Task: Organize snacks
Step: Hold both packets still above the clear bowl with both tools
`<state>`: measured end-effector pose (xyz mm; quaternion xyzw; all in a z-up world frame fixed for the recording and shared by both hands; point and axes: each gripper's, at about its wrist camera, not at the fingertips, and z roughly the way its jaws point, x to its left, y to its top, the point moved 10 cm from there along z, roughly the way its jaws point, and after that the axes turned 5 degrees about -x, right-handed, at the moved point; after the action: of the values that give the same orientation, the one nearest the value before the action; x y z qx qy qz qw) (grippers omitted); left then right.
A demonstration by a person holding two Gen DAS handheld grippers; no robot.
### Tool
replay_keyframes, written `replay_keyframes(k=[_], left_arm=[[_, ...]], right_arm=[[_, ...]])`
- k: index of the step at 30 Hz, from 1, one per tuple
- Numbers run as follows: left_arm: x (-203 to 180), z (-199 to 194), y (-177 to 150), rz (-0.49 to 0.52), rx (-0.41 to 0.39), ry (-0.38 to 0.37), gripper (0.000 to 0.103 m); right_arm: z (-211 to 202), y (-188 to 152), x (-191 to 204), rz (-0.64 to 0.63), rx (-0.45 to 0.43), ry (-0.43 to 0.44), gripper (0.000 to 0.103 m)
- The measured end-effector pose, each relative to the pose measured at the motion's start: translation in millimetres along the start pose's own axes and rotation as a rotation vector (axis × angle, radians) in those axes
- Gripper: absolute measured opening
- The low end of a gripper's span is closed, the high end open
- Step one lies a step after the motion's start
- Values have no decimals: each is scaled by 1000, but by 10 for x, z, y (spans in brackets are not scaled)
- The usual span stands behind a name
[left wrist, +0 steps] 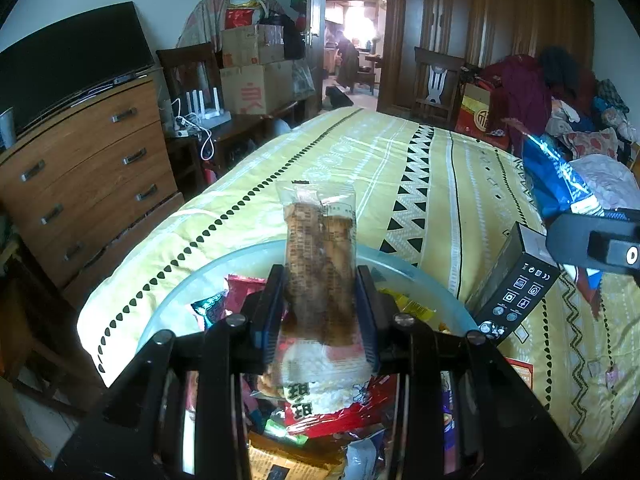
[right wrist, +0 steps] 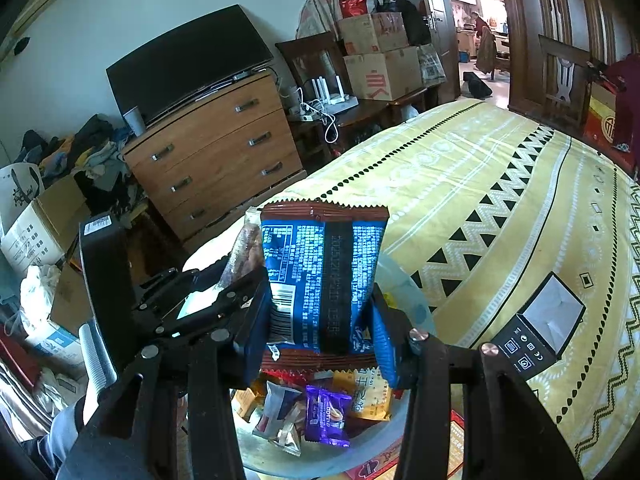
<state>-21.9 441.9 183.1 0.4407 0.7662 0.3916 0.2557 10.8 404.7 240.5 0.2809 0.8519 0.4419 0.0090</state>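
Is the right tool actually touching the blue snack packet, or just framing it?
Touching. In the right wrist view, the right tool has both pads pressed against the sides of the blue snack packet, which pinches inward there.

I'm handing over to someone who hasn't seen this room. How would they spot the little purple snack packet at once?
Start at the bed with the yellow patterned cover, then find the pale blue round basin of snacks at its near end. In the pile, right under the blue foil packet clamped in the right gripper, lies the small glossy purple wrapper, the pile's only purple piece.
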Motion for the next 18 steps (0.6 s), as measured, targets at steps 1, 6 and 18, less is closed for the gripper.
replay_keyframes(k=[1,6,18], left_arm=[[-8,4,3,1,-1,-1,34],[-36,18,-8,3,2,-3,34],[8,-1,9,-8,-10,-6,34]], right_arm=[[-2,-3,2,0,0,0,49],[-4,-9,5,2,2,1,49],[-39,-10,23,-1,0,5,49]])
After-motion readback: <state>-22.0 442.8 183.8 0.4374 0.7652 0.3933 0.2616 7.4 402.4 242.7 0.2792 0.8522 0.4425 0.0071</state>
